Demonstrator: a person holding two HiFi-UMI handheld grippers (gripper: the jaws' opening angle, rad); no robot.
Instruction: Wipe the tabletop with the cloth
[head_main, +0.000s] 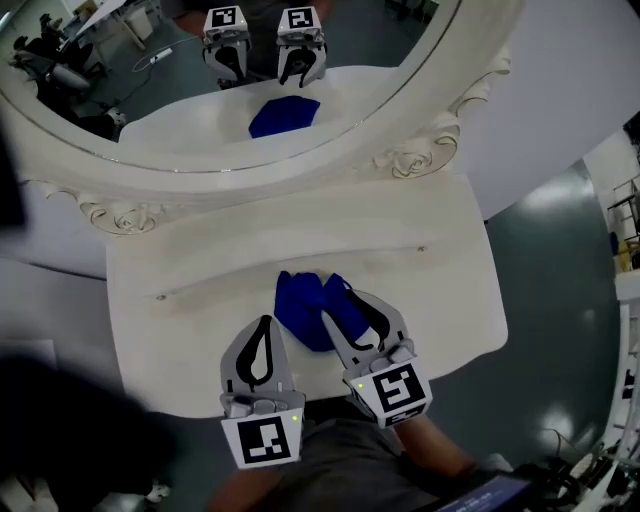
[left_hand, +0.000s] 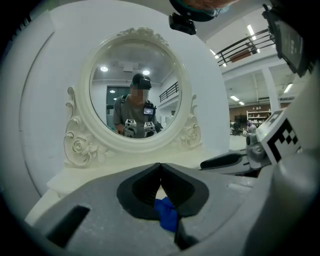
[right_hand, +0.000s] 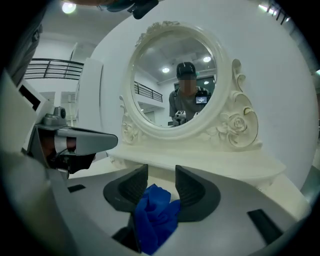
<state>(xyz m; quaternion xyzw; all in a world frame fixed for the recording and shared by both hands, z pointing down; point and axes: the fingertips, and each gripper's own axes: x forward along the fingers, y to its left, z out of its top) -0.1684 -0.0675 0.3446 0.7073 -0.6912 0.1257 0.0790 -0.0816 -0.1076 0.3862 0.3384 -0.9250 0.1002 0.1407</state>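
Blue microfibre, that's the cloth (head_main: 305, 310), bunched in a soft heap on the cream tabletop (head_main: 420, 290). It sits on the side far from the oval mirror (head_main: 150, 100), close to the front edge, and its reflection shows in the glass. Both tools are in front of the mirror, pointing toward it.

The right gripper (head_main: 345, 305) has its nose in the heap. In the right gripper view its jaws stand spread with a clear gap at the tips. The cloth is piled between them, low down, and the pads are not pressing on it. So it straddles the cloth and has no grip.

The left gripper (head_main: 266, 320) sits just beside the heap, on the left as you face the mirror. Its jaws are pressed together tip to tip in the left gripper view, with nothing pinched. A scrap of blue shows beneath them, lying on the table.

By my reading we're at the pick-up, with no wiping stroke under way. The surface between the cloth and the mirror looks bare and ready.

Next, the right jaws need to close firmly on a good fold of fabric. Then press the cloth flat and sweep it toward the mirror's base and across. The risk is a thin pinch, because a bunched cloth may drag as a lump or slip free.
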